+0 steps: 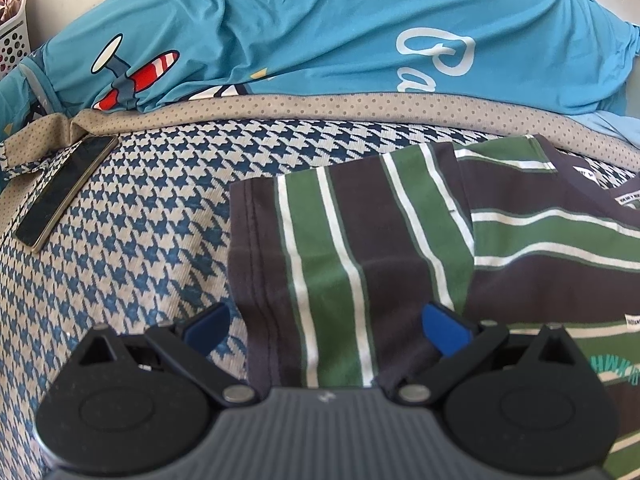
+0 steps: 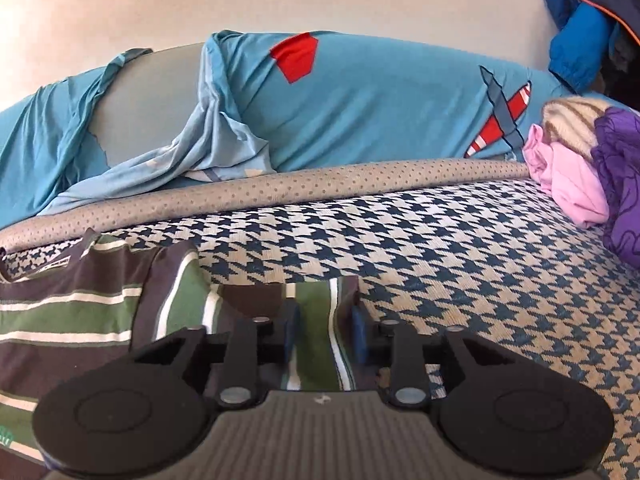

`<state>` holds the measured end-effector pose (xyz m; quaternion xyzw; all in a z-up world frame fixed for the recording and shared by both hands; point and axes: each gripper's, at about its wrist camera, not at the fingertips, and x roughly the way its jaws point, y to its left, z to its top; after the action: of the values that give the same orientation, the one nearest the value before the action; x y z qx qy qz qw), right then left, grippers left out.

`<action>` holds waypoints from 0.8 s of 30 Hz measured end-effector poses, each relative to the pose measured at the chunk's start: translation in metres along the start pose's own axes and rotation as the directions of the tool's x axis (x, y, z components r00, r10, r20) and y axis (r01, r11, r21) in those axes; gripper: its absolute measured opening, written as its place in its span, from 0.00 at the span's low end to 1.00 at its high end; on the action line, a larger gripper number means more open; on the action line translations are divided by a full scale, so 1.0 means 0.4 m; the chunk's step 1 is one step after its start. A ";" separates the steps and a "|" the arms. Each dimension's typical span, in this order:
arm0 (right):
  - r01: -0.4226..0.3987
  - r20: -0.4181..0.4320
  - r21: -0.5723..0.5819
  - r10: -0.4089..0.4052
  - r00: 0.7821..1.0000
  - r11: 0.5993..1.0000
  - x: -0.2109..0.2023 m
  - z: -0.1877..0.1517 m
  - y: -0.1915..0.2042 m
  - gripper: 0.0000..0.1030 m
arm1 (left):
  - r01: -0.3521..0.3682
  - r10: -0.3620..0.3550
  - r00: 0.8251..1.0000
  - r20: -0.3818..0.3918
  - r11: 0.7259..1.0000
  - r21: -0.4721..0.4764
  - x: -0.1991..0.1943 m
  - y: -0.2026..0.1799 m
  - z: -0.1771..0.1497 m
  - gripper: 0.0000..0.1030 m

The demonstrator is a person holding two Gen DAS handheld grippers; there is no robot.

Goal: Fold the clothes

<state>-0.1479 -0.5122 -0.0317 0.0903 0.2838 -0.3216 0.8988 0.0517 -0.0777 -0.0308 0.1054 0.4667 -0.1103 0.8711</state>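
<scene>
Ribbed grey plastic and black disc hinges fill the near edge of both views. The left gripper [image 1: 326, 326] has its blue-padded jaws spread wide over a folded sleeve of the striped shirt [image 1: 360, 248] — soft knit in brown, green and white bands — without pinching it. The right gripper [image 2: 325, 336] has its jaws drawn close on a narrow strip of the same shirt's other sleeve; firm contact I cannot tell. One shirt lies flat on the houndstooth bed cover [image 1: 152, 208], woven blue and cream. Far left rests one flat dark phone [image 1: 66, 190]. Beyond a dotted beige border lies a blue aeroplane-print quilt [image 1: 300, 28]; far right — crumpled pink and purple clothes [image 2: 592, 172].
</scene>
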 end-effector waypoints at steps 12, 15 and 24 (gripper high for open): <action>0.210 0.080 0.055 -0.214 0.974 0.976 -0.018 0.018 -0.021 0.03 | 0.002 -0.002 1.000 -0.011 1.000 -0.007 0.006 0.002 0.001 1.00; 0.245 0.092 0.073 -0.251 0.964 0.967 -0.023 0.023 -0.028 0.03 | 0.000 -0.001 1.000 -0.013 1.000 -0.010 0.008 -0.001 0.003 1.00; 0.051 0.045 0.068 -0.054 0.998 0.996 -0.115 0.027 -0.021 0.09 | -0.028 0.024 0.997 0.071 0.998 0.057 -0.037 -0.017 0.002 1.00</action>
<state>-0.1772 -0.4982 0.0033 0.1056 0.2542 -0.3564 0.8929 0.0424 -0.0829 -0.0187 0.1326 0.4310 -0.1162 0.8849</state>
